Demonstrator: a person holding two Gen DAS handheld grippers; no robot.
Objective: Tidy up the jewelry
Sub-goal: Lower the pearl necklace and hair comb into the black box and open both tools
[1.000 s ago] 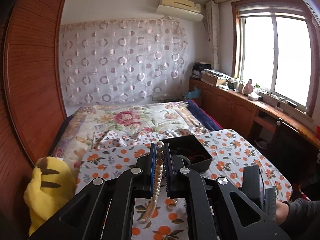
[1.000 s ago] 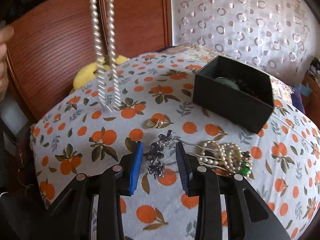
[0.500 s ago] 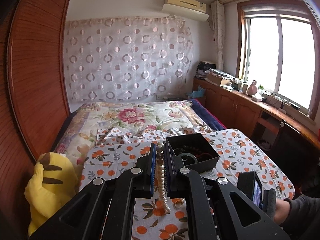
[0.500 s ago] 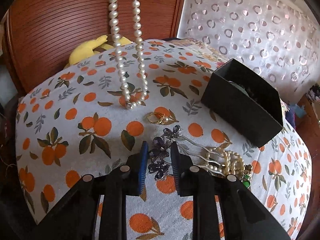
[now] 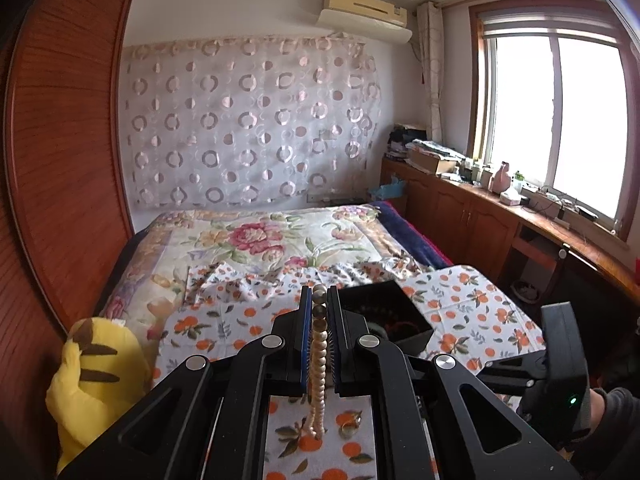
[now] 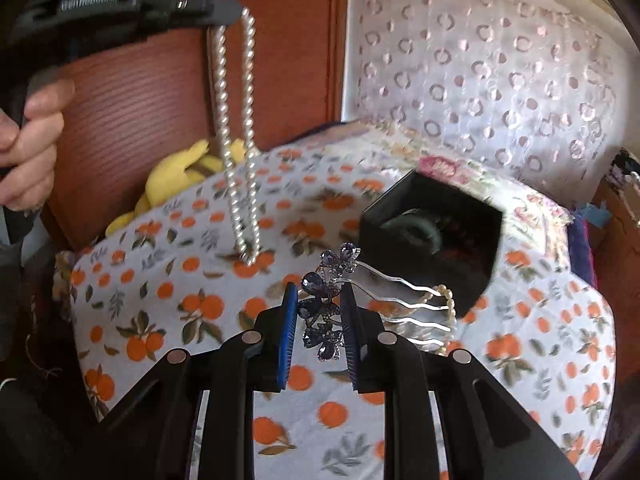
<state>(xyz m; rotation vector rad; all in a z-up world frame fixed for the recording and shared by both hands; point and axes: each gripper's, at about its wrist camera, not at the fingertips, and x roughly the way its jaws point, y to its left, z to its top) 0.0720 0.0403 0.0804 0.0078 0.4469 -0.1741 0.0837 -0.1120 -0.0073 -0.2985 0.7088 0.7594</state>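
**Both grippers loaded above the orange-print cloth**

Reference landmark: the black jewelry box [image 6: 432,236], open at the top, standing on the orange-print cloth [image 6: 168,320] that covers the work surface.

1. Right gripper [image 6: 318,322]. Its jaws are clamped narrowly on the purple flower head of a hair comb [image 6: 324,312]. The comb is lifted clear of the cloth, just in front of the box. Its wavy silver prongs [image 6: 416,312] point sideways toward the near corner of the box, and a short run of small pearls [image 6: 448,300] hangs at the prong tips, touching them.

2. Left gripper [image 5: 319,344]. Its jaws are closed almost fully on a pearl necklace [image 5: 319,364]. In the right wrist view the necklace [image 6: 240,136] hangs as a long doubled loop to the left of the box, its lowest point at or just above the cloth; contact cannot be determined. A person's hand [image 6: 28,144] grips the handle of this tool.

3. A gold ring [image 5: 349,429] lies on the cloth, on the near side of the box, just beside the bottom of the necklace loop.

4. Box contents: a dark green bangle [image 6: 416,228] and other dark items, too blurred to identify.

5. Left of the box, at the cloth's edge, sits a yellow plush toy [image 5: 92,384].

6. Beyond the box lies a bed with a floral quilt [image 5: 256,240].
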